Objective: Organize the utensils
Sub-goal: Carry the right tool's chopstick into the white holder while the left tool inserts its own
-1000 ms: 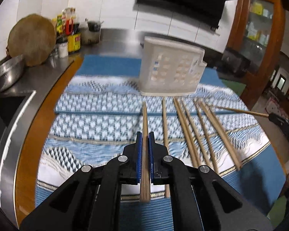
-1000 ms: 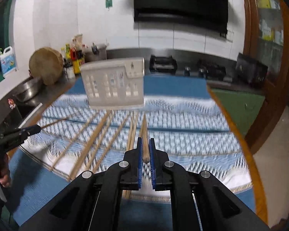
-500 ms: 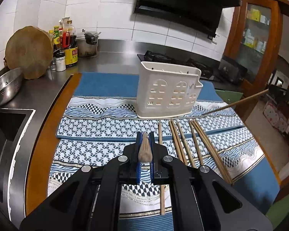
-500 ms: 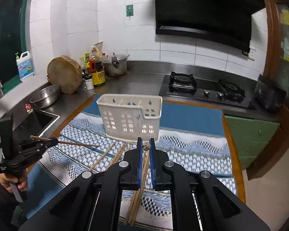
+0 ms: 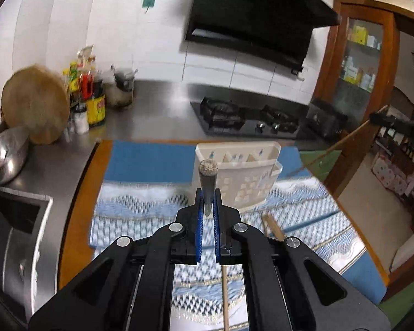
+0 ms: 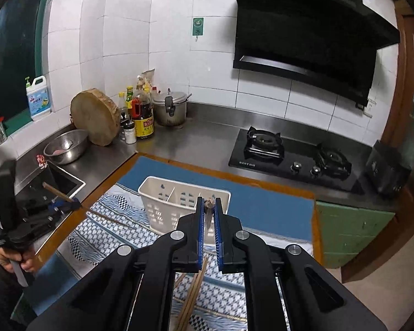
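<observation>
Both tools are clamping a chopstick apiece: the left tool (image 5: 208, 207) is pinching one chopstick (image 5: 207, 178) that is pointing end-on at the lens, and the right tool (image 6: 208, 211) is gripping another (image 6: 209, 205) the same way, both up above the cloth (image 6: 110, 231). These sticks are looking light, stiff and smooth, so I am judging that a hold near the middle is keeping them from pivoting or slipping. More chopsticks (image 6: 191, 300) are lying below on the worktop, and beyond them the white caddy (image 6: 162, 209) is waiting, slots open.
</observation>
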A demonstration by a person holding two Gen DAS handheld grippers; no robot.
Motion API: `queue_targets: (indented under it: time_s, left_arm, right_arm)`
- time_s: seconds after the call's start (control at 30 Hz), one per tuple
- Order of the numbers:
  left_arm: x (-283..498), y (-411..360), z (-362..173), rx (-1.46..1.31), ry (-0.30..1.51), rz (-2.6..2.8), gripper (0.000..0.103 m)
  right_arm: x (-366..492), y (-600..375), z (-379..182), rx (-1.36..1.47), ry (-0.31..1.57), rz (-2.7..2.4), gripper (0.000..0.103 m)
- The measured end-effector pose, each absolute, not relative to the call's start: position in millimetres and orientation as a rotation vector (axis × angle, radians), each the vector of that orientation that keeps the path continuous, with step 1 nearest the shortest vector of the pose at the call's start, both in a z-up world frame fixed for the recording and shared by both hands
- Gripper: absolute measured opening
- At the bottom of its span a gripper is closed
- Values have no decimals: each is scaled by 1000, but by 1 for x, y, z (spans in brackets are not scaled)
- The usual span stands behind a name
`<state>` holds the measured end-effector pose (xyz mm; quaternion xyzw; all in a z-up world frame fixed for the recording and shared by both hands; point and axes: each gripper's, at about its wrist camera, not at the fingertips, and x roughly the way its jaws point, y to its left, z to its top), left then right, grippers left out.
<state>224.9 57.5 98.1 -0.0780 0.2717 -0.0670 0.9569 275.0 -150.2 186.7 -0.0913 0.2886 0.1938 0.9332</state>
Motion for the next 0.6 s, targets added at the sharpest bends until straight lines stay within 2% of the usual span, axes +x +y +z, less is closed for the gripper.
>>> queue_targets:
  time_s: [0.27, 0.6]
  left_arm:
    - [248, 39, 170, -104, 431, -156, 5]
    - [309, 17, 145, -52, 566, -133, 5]
  right_arm:
    - [311, -142, 207, -171, 560, 376, 7]
    - [363, -131, 195, -120, 573, 369, 7]
